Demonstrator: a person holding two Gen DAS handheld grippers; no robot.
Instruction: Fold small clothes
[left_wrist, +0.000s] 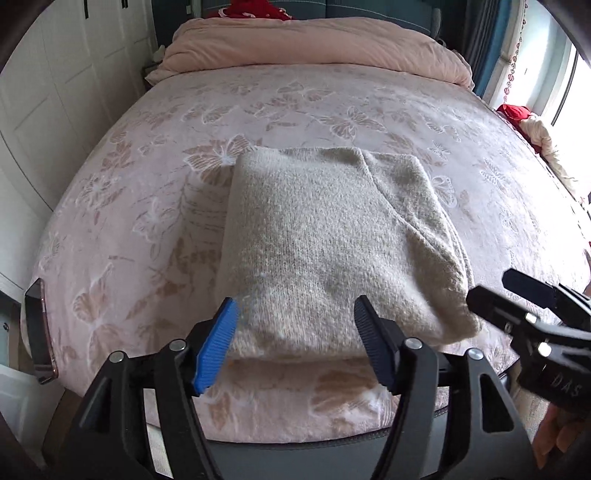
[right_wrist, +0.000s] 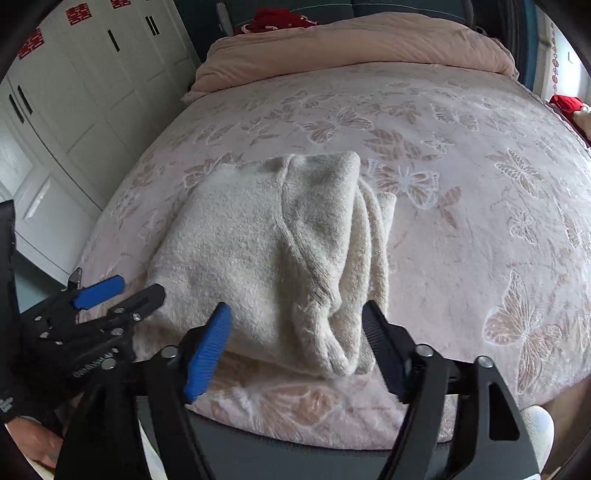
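Note:
A cream knitted sweater (left_wrist: 325, 236) lies folded into a compact rectangle near the front edge of the bed; it also shows in the right wrist view (right_wrist: 266, 243). My left gripper (left_wrist: 295, 325) is open, its fingers straddling the sweater's near edge without pinching it. My right gripper (right_wrist: 297, 332) is open too, fingers either side of the sweater's near right corner. The right gripper appears at the right in the left wrist view (left_wrist: 517, 295), and the left gripper appears at the left in the right wrist view (right_wrist: 118, 291).
The bed has a pink butterfly-patterned cover (left_wrist: 332, 110) and a rolled pink duvet (left_wrist: 314, 44) at the head. A phone (left_wrist: 38, 328) lies at the bed's left front corner. White wardrobe doors (right_wrist: 92, 92) stand left. Red fabric (left_wrist: 517, 112) lies at the right edge.

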